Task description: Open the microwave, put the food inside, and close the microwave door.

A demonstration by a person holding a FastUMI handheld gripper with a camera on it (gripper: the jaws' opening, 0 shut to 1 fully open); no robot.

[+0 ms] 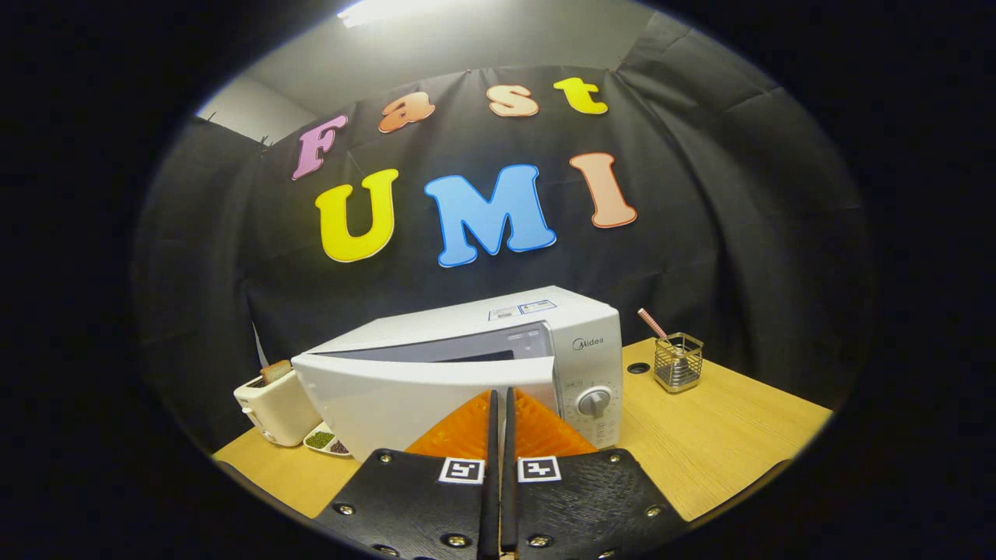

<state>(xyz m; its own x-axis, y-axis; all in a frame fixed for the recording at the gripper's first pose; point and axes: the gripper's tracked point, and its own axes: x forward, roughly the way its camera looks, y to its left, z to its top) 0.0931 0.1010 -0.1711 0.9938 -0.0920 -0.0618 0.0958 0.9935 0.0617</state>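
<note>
A white microwave (498, 327) stands on the wooden table (724, 443) just ahead of the fingers. Its door (389, 393) is hinged on the left and stands slightly ajar, with a narrow gap showing along its top. My gripper (499, 393) is shut, its two fingers pressed together with nothing between them. Their tips are right at the door's front, near its free edge beside the control panel; I cannot tell whether they touch it. The inside of the microwave is hidden behind the door.
The round dial (595, 402) sits on the panel to the right of the fingertips. A white toaster (272, 406) holding a slice of bread and a small dish (327, 440) stand left of the microwave. A wire holder (678, 362) stands at the back right.
</note>
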